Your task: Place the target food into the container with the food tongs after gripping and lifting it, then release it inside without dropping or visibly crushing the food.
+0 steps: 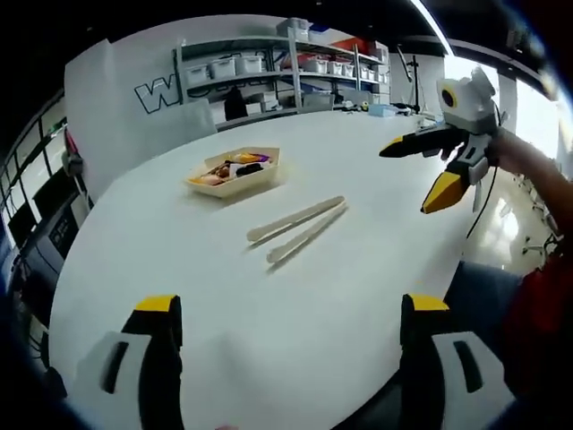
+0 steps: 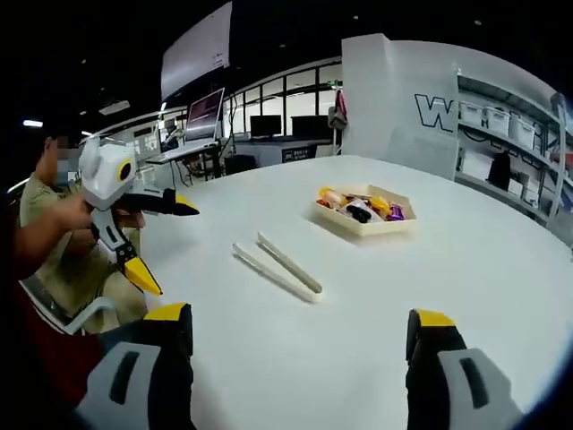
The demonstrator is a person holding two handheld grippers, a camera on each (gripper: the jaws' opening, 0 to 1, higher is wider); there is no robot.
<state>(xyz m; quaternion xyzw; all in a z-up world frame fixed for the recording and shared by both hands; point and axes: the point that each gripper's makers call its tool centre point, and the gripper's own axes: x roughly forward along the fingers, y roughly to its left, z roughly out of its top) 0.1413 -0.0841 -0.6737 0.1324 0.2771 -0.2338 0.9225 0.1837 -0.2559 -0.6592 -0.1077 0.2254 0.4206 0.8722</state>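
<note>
Wall panel (image 2: 430, 112) shows large "W"; rest cut off. Tray (image 1: 235, 172) on white table (image 1: 269, 296) holds mixed food (image 2: 363, 206), colours yellow, dark, purple. Tongs (image 1: 297, 230) lie flat on table near tray, apart from it. Left gripper (image 1: 291, 358) jaws wide apart, holding nothing. Right gripper (image 2: 300, 367) same, nothing touched.
</note>
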